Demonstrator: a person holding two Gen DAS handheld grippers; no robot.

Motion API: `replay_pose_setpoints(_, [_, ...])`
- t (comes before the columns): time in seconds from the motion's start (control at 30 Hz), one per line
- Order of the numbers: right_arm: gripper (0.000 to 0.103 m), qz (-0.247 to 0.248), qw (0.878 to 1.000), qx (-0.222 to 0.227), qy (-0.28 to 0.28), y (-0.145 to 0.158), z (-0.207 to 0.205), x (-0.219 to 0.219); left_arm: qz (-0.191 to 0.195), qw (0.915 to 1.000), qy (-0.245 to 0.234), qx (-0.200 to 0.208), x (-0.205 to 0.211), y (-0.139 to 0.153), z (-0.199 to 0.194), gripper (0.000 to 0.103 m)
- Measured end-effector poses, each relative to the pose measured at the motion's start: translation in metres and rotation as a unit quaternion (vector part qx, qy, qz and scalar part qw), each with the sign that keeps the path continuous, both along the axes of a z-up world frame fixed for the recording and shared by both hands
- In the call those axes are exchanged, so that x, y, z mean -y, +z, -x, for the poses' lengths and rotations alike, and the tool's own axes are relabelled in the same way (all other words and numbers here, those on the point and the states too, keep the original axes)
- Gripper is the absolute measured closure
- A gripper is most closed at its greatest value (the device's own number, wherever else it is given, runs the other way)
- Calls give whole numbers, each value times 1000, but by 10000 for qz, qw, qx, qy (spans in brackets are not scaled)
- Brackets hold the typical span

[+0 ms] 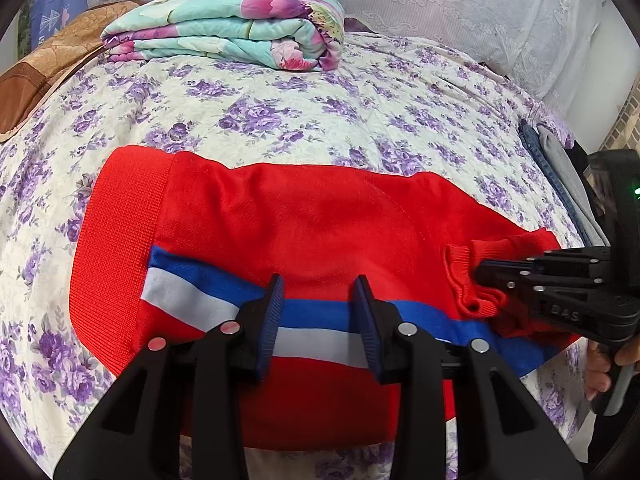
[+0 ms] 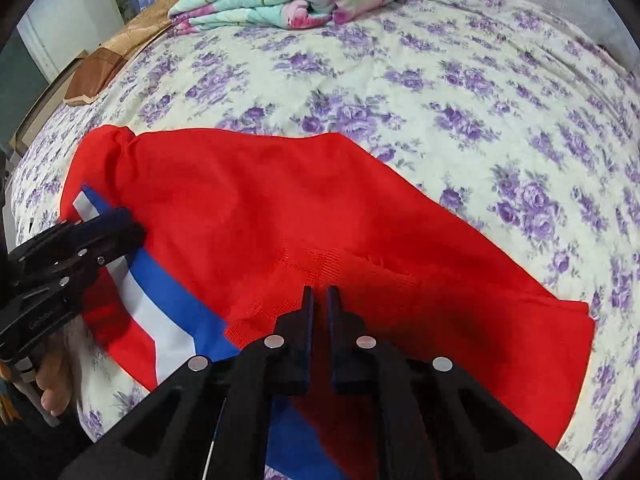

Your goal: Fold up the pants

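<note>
Red pants (image 1: 300, 216) with a blue and white side stripe (image 1: 200, 292) lie folded lengthwise across the flowered bedspread (image 1: 280, 112), ribbed waistband (image 1: 120, 240) to the left. My left gripper (image 1: 320, 280) stands open over the stripe, a pad on each side of it and nothing pinched. It shows at the left edge of the right wrist view (image 2: 134, 226), low on the pants (image 2: 260, 200). My right gripper (image 2: 320, 290) is shut, its tips in the bunched ribbed cuffs (image 2: 332, 268). From the left wrist view its tip (image 1: 480, 274) meets the rumpled cuffs (image 1: 460, 276).
A folded floral quilt (image 1: 240, 28) lies at the far side of the bed, a brown pillow (image 1: 48, 68) to its left. Blue and grey clothes (image 1: 560, 184) sit at the right edge. A person's hand (image 1: 600, 368) holds the right gripper's handle.
</note>
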State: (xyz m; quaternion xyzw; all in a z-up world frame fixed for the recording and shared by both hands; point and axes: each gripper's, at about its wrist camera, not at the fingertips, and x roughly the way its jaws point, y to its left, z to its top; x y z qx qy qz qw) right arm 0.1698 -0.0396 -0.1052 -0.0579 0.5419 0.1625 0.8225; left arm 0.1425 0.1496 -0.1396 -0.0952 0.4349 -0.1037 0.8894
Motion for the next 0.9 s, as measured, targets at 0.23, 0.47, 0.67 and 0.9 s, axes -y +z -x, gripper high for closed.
replay_pose_setpoints(0.23, [43,-993,9887,1090,-283,62,72,47,40,10000,-5,6,-1,0,0,66])
replay_pose_setpoints(0.47, [39,-1160,9814,1049,-1115,41,118,115,414,9987,164,251,-15,14,20,59])
replay_pose_setpoints(0.67, [38,-1282,9735,1352,-1328,39,141,158,484,9947,885,221,-43,20,69,44])
replay_pose_setpoints(0.9, [38,-1725,9697,1305,-1139,26,154,179,858,9804,1759,-237,-68,8,98,28])
